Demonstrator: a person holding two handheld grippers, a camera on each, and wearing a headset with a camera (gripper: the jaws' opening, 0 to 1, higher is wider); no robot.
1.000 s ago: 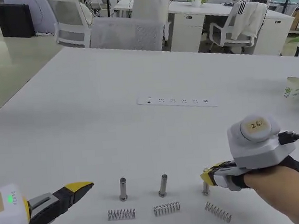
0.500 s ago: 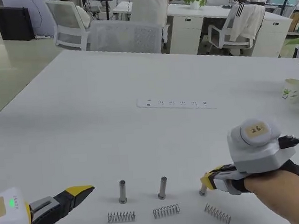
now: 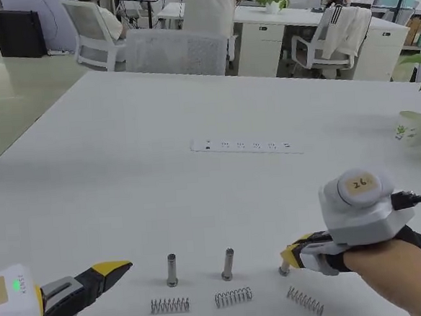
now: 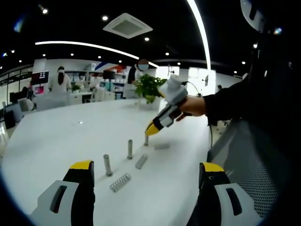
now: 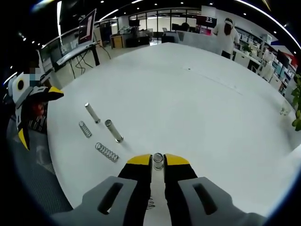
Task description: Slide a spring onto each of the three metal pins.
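Three upright metal pins stand in a row near the table's front: the left pin (image 3: 171, 269), the middle pin (image 3: 227, 264) and the right pin (image 3: 284, 269). In front of each lies a spring: (image 3: 169, 305), (image 3: 233, 297), (image 3: 305, 300). My right gripper (image 3: 289, 251) is at the right pin; in the right gripper view its yellow-tipped jaws (image 5: 158, 160) are shut on the right pin's top (image 5: 158, 161). My left gripper (image 3: 106, 270) hovers left of the row, open (image 4: 147, 165) and holding nothing, and it faces the pins (image 4: 130, 149).
A white power strip (image 3: 242, 145) lies flat at mid-table. A paper cup (image 3: 413, 124) stands at the far right edge. Office chairs and desks stand beyond the table's far edge. Bare white tabletop (image 3: 125, 171) stretches behind the pins.
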